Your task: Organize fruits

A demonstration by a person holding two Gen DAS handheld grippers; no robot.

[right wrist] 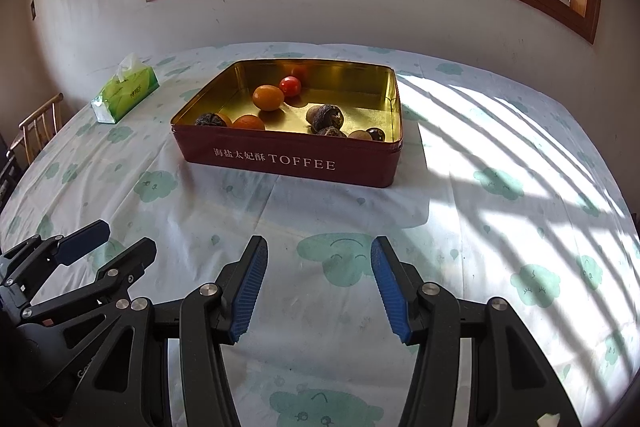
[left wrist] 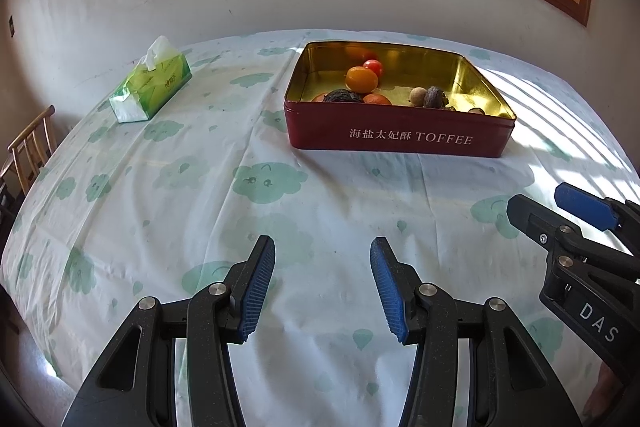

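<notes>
Both the left tool [left wrist: 322, 289] and right tool [right wrist: 319, 287] hover wide open and empty over the near counter [right wrist: 460, 227], fruits [right wrist: 269, 97] already in the far tin [right wrist: 288, 159], so sorting looks finished or awaits a reach inside.

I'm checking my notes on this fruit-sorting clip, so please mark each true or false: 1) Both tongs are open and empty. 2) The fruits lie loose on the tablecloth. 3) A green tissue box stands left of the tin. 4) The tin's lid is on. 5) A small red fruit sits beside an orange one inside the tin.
1) True: the left tongs and right tongs are open, holding nothing.
2) False: the fruits lie inside the red toffee tin.
3) True: the tissue box stands left of the tin, apart from it.
4) False: the tin is open, no lid in view.
5) True: the red fruit is next to the orange fruit.
</notes>
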